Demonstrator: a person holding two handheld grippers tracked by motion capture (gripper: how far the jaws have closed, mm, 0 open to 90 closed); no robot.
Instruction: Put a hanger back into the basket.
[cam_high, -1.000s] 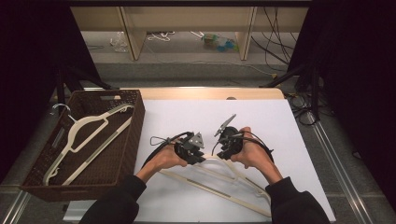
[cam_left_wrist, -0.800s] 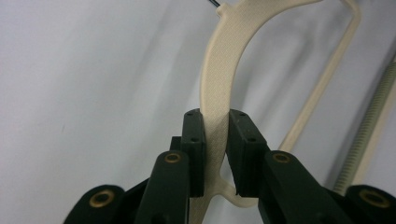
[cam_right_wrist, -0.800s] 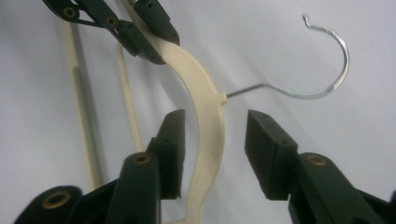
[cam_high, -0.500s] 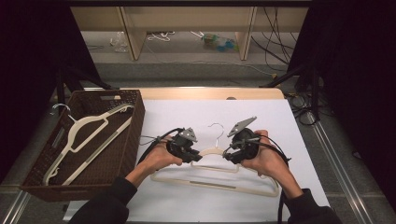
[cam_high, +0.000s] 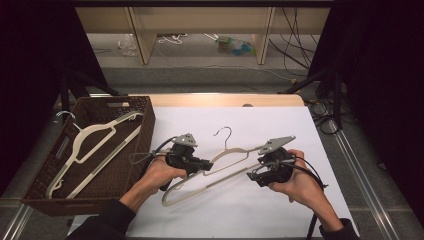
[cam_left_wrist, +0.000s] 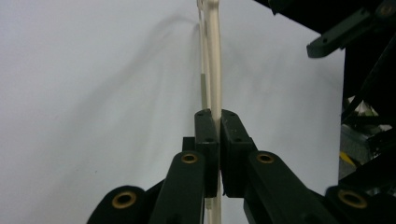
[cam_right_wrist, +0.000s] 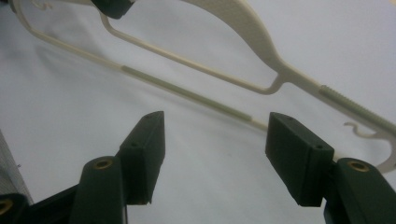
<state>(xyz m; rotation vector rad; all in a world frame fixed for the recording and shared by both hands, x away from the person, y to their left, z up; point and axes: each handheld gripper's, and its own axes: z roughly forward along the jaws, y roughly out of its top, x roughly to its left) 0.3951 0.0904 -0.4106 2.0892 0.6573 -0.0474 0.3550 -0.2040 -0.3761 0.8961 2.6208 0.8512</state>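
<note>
From above, a cream hanger is held over the white table by the left gripper. In the left gripper view, it is pinched tight. In the right gripper view, the right gripper has just been opening, with nothing between the jaws.

Dark sleeves; black fingers with brass screws.

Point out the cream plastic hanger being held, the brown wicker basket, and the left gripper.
Cream plastic hanger (cam_high: 227, 159): high view, on its shoulder below the hook.
Brown wicker basket (cam_high: 145, 117): high view, on its right wall.
Left gripper (cam_left_wrist: 219, 122): left gripper view, between its fingertips, which clamp the hanger.
</note>
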